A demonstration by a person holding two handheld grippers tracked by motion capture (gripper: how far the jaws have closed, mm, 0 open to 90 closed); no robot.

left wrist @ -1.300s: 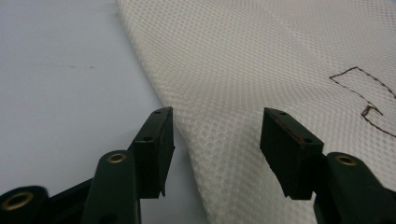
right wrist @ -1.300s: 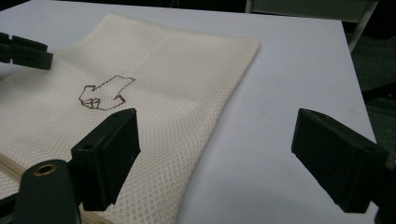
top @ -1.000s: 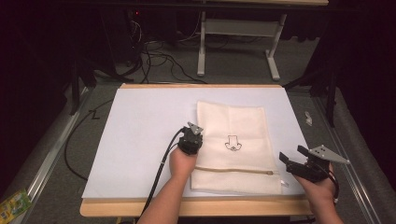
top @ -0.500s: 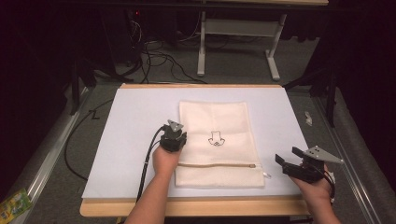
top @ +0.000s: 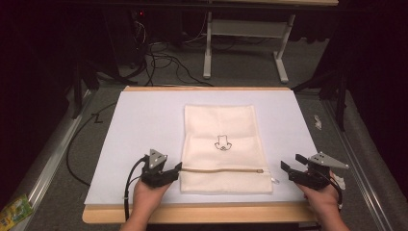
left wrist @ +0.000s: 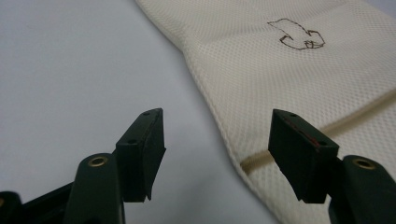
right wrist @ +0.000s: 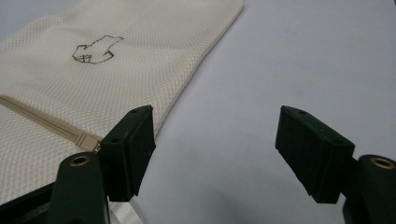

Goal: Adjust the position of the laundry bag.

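A cream mesh bag (top: pixel 223 147) lies flat on the white sheet (top: pixel 139 125) that covers the bench (top: pixel 202 214), near the middle and toward the person's side. The left gripper (top: pixel 174 169) sits just beside the bag's left edge at the level of the zip (top: pixel 223 170), its jaws spread wide with nothing between them. In the left gripper view the bag's hem (left wrist: pixel 219 126) runs up between the jaws, closer to the right one. The right gripper (top: pixel 290 165) rests off the bag's right edge, a little apart from it, jaws also spread and empty. In the right gripper view the zip's end (right wrist: pixel 86 139) lies just beside the left jaw.

The step in hand looks like taking hold of the bag at the two ends of the zip. To do it well, each gripper should slide in low so one jaw goes under the hem, then pinch the cloth beside the zip, not the thin mesh alone.

The bag's long axis runs away from the person. The zip crosses it near the close end, its pull (top: pixel 274 180) at the right. A small stitched figure (top: pixel 223 142) sits mid-bag.
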